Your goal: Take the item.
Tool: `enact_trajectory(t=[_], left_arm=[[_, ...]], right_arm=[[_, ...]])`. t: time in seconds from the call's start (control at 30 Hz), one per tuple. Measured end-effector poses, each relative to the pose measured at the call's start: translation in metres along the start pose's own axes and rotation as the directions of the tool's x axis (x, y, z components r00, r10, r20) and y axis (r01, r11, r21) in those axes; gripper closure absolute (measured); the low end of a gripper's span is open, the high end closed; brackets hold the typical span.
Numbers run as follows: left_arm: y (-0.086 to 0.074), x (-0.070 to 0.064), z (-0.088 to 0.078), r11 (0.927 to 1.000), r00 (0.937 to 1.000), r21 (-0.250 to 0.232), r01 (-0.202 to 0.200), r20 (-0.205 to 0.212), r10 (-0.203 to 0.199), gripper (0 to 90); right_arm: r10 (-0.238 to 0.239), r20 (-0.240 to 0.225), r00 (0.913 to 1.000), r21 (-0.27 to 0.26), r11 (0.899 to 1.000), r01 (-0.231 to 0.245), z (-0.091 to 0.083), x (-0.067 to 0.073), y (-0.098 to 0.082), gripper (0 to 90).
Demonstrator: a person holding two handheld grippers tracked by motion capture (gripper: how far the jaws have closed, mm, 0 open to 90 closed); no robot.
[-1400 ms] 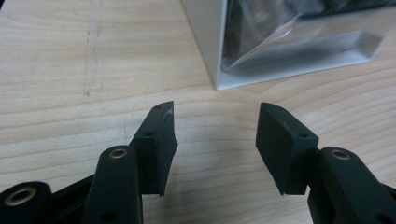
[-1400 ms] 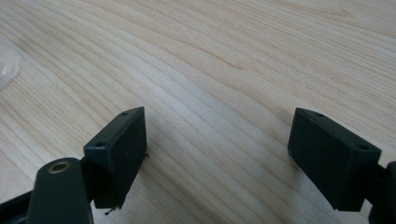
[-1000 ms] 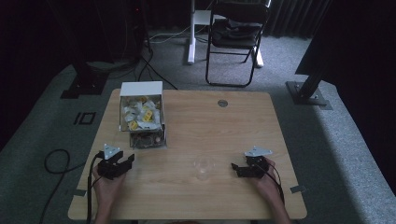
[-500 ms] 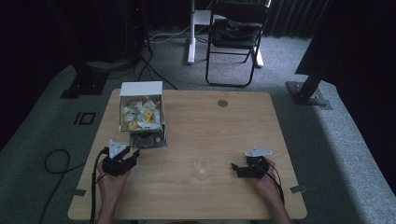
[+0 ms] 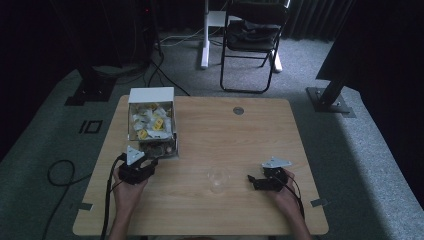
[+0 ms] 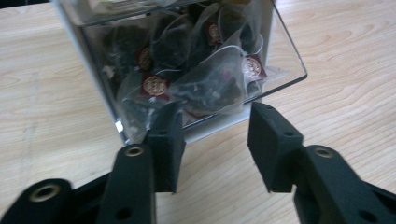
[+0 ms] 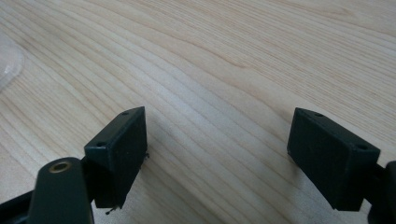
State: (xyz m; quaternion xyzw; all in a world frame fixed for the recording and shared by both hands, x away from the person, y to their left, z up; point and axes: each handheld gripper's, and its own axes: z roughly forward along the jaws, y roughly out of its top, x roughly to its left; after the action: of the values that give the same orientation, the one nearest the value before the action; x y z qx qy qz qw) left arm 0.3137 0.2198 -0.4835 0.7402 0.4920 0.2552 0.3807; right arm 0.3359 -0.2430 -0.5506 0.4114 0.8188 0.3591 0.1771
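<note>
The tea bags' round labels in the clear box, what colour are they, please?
Dark red with a gold emblem, on the tea bags in the clear box; clearest in the left gripper view.

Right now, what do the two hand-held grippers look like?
Both are matte black. The left hand-held gripper and right hand-held gripper each carry a grey three-cornered plate on top, blocky rectangular jaws, brass-coloured rivets at the pivots, and a trailing black cable. Forearms are bare, no sleeves.

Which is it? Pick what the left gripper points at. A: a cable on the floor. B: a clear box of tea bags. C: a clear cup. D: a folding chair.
B: in the left gripper view the open left gripper faces the clear box packed with tea bags, nothing between its jaws.
</note>
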Motion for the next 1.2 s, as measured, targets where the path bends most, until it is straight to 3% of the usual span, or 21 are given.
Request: enact_trajectory(t=[0.17,0.37,0.57,0.67,0.8,1.07,1.2], left_arm=[[0.003,-0.003,0.004,0.9997,0.9994,-0.019,-0.013,0.030,0.013,51.3],[0.007,-0.002,0.011,1.0000,0.9998,0.001,-0.004,0.018,0.004,46.7],[0.009,-0.004,0.018,0.9994,0.9996,0.021,-0.028,0.008,0.028,45.4],[0.009,-0.003,0.016,0.9991,0.9997,0.039,-0.018,0.017,0.017,47.6],[0.005,-0.005,0.012,0.9978,0.9990,0.054,-0.039,0.023,0.038,49.8],[0.000,-0.010,0.000,0.9992,0.9990,0.033,-0.024,0.038,0.023,52.2],[0.005,-0.013,-0.005,0.9992,0.9983,0.008,-0.039,0.044,0.039,57.1]], right_arm=[[0.000,0.000,1.0000,0.000,1.000,0.000,0.000,0.000,0.000,19.8],[-0.001,0.000,1.0000,0.000,1.000,0.001,0.000,0.000,0.000,19.8],[0.000,0.000,1.0000,0.000,1.000,0.000,0.000,0.000,0.000,19.8],[0.000,0.000,1.0000,0.000,1.000,0.000,0.000,0.000,0.000,19.8],[0.000,0.000,1.0000,0.000,1.000,0.000,0.000,0.000,0.000,19.8],[0.000,0.000,1.0000,0.000,1.000,0.000,0.000,0.000,0.000,19.8],[0.000,0.000,1.0000,0.000,1.000,0.000,0.000,0.000,0.000,19.8]])
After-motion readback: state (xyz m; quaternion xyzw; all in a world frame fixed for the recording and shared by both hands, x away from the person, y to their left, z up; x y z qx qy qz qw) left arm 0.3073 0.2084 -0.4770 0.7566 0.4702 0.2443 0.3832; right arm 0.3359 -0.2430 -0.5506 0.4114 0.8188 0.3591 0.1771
